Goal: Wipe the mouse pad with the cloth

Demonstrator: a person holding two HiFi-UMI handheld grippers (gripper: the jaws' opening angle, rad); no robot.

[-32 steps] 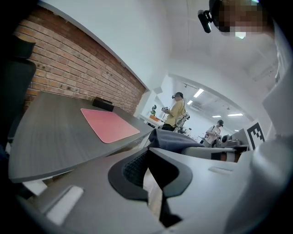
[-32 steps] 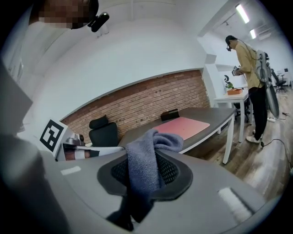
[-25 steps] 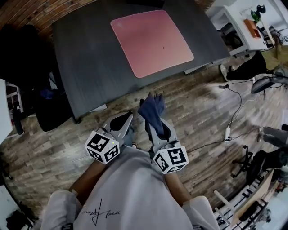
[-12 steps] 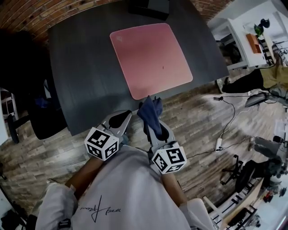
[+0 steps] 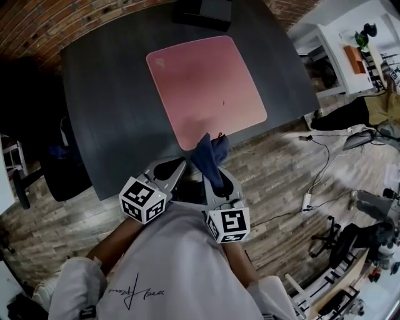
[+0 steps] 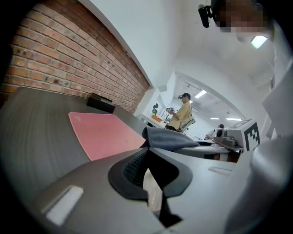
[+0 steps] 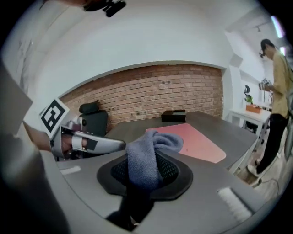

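Cloth [image 5: 209,153] now reaches mouse pad [image 5: 203,87]; right claw [image 7: 151,157] clamps it; left claw [image 6: 147,151] closed

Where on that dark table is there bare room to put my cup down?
Widest bare table lies left of the pink mouse pad; a narrower strip runs along its right. A black box occupies the far edge. Near edge is crowded: left gripper, plus right gripper holding the cloth.
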